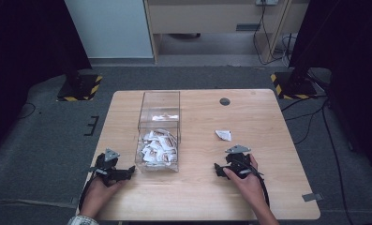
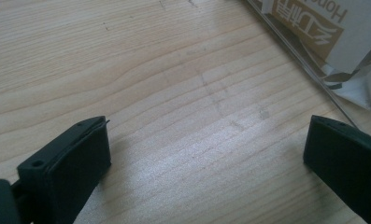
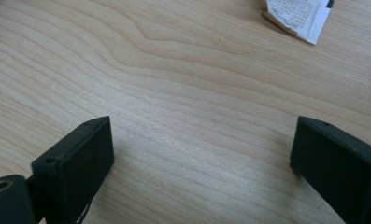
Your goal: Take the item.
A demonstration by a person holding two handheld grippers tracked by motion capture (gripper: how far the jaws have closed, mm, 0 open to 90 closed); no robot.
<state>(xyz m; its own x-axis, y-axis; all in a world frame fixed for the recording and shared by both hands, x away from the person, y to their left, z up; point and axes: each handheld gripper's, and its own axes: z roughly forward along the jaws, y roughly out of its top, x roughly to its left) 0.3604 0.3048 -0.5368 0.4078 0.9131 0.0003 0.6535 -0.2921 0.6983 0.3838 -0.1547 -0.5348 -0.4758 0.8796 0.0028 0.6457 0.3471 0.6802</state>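
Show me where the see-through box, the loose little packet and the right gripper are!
clear plastic box (image 1: 159, 101), high view, on its bare upper wall.
loose packet (image 1: 223, 135), high view, on its white middle.
right gripper (image 1: 219, 169), high view, midway between its open fingertips.

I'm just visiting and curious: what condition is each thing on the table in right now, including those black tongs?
Left tongs: open, holding nothing, low over the table beside the box.
Right tongs: open, holding nothing, facing the loose packet.
Clear box: upright, no lid seen, partly filled with packets.
Loose packet: lying on the table, apart from the box.
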